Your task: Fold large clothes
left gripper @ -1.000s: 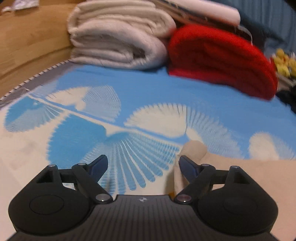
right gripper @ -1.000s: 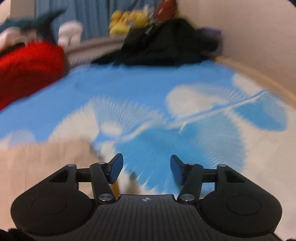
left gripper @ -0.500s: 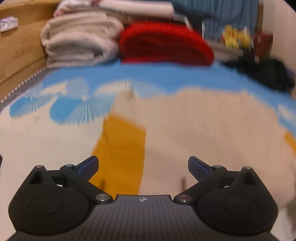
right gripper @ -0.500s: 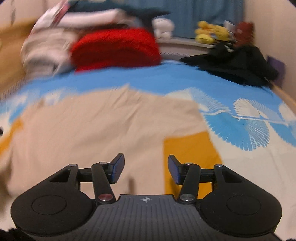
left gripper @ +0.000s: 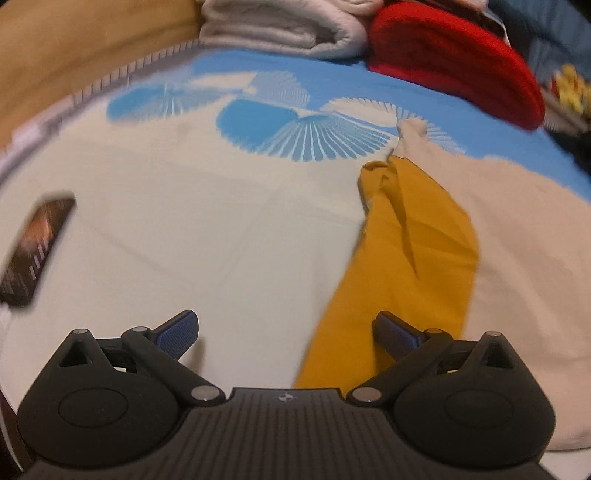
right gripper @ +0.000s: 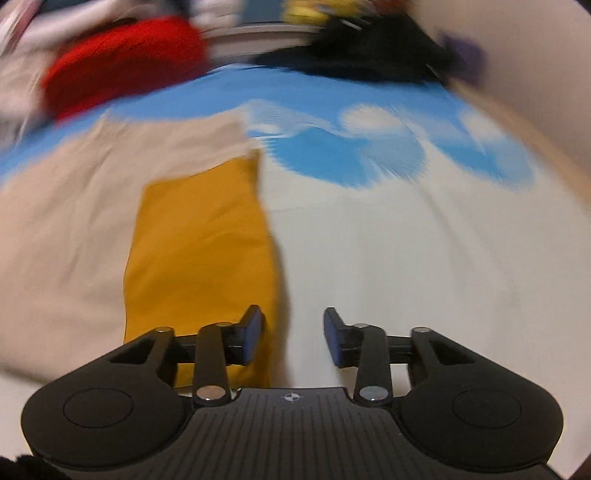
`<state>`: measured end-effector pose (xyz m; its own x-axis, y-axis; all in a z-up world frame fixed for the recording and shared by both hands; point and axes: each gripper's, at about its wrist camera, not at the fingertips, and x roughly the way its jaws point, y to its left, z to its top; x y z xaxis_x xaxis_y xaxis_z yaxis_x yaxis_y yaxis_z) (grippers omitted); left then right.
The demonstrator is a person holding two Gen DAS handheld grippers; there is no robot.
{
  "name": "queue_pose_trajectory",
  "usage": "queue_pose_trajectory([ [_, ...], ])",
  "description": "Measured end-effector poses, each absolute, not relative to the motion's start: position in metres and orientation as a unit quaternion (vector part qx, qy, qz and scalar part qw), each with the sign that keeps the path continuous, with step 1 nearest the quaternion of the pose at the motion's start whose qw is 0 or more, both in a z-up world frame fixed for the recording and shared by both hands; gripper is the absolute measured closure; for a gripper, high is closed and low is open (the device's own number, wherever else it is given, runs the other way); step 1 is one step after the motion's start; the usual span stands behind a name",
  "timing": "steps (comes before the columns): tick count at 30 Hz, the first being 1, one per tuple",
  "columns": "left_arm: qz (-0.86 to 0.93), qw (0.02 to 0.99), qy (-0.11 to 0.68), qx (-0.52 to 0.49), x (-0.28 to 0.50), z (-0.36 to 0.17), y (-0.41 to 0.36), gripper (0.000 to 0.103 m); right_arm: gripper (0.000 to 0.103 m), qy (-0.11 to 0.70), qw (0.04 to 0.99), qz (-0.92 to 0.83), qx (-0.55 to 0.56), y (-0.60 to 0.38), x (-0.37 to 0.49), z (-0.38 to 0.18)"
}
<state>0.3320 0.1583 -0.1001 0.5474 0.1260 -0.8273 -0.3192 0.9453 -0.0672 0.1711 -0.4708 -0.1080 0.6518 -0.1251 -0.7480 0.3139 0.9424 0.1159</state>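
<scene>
A large beige garment (left gripper: 517, 229) with mustard-yellow sleeves lies spread on the bed. In the left wrist view its left yellow sleeve (left gripper: 406, 258) runs down toward my left gripper (left gripper: 286, 332), which is open and empty just above the sleeve's near end. In the right wrist view the beige body (right gripper: 66, 206) lies left of the other yellow sleeve (right gripper: 199, 243). My right gripper (right gripper: 291, 338) is open and empty over that sleeve's right edge.
The bed sheet (left gripper: 184, 229) is cream with blue fan prints. Folded white blankets (left gripper: 288, 26) and a red blanket (left gripper: 454, 59) are stacked at the far end. A dark phone-like object (left gripper: 37, 243) lies at left. Black clothes (right gripper: 373, 48) lie at the far right.
Both grippers have swung outward and down from over the middle of the garment to its two yellow sleeves. Both stay open.
</scene>
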Motion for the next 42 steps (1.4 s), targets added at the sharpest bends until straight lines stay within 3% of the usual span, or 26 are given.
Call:
queue_pose_trajectory([
  [6,0.105,0.834,0.505,-0.195,0.328,-0.111,0.166,0.000,0.063,0.434,0.881,-0.095,0.161,-0.480,0.155,-0.121],
  [13,0.093,0.822,0.518,-0.215,0.334,-0.123,0.162,0.000,0.064,0.452,0.887,-0.054,0.077,-0.452,0.175,-0.142],
  [15,0.087,0.829,0.511,-0.212,0.337,-0.124,0.158,0.001,0.089,0.449,0.890,-0.039,0.070,-0.450,0.180,-0.143],
  [16,0.079,0.836,0.503,-0.203,0.340,-0.123,0.155,0.014,0.097,0.448,0.891,-0.027,0.074,-0.450,0.179,-0.141],
  [17,0.065,0.844,0.496,-0.193,0.341,-0.121,0.151,0.042,0.098,0.445,0.893,-0.026,0.068,-0.450,0.178,-0.138],
  [18,0.051,0.850,0.491,-0.185,0.343,-0.119,0.148,0.049,0.099,0.442,0.895,-0.022,0.062,-0.450,0.177,-0.136],
  [20,0.056,0.852,0.490,-0.174,0.344,-0.118,0.146,0.054,0.100,0.431,0.899,-0.022,0.071,-0.454,0.172,-0.130],
  [24,0.059,0.854,0.491,-0.164,0.345,-0.120,0.145,0.052,0.100,0.412,0.906,-0.030,0.090,-0.474,0.162,-0.115],
  [27,0.062,0.856,0.489,-0.153,0.347,-0.120,0.146,0.046,0.100,0.441,0.895,-0.031,0.056,-0.473,0.170,-0.129],
  [29,0.080,0.859,0.486,-0.141,0.349,-0.120,0.144,0.028,0.098,0.458,0.888,-0.033,0.015,-0.463,0.177,-0.139],
  [30,0.094,0.861,0.482,-0.131,0.347,-0.117,0.144,0.025,0.098,0.463,0.885,-0.039,0.008,-0.463,0.178,-0.141],
  [31,0.102,0.866,0.474,-0.122,0.348,-0.115,0.145,0.024,0.089,0.467,0.883,-0.046,0.012,-0.464,0.178,-0.141],
  [34,0.109,0.885,0.442,-0.100,0.337,-0.089,0.144,0.019,0.045,0.452,0.886,-0.104,0.022,-0.470,0.170,-0.124],
  [39,0.065,0.918,0.381,-0.084,0.340,-0.038,0.112,0.016,0.045,0.316,0.942,-0.089,0.075,-0.446,0.175,-0.072],
  [42,0.016,0.928,0.365,-0.069,0.367,-0.016,0.075,0.005,0.053,0.287,0.957,-0.003,0.054,-0.401,0.216,-0.050],
])
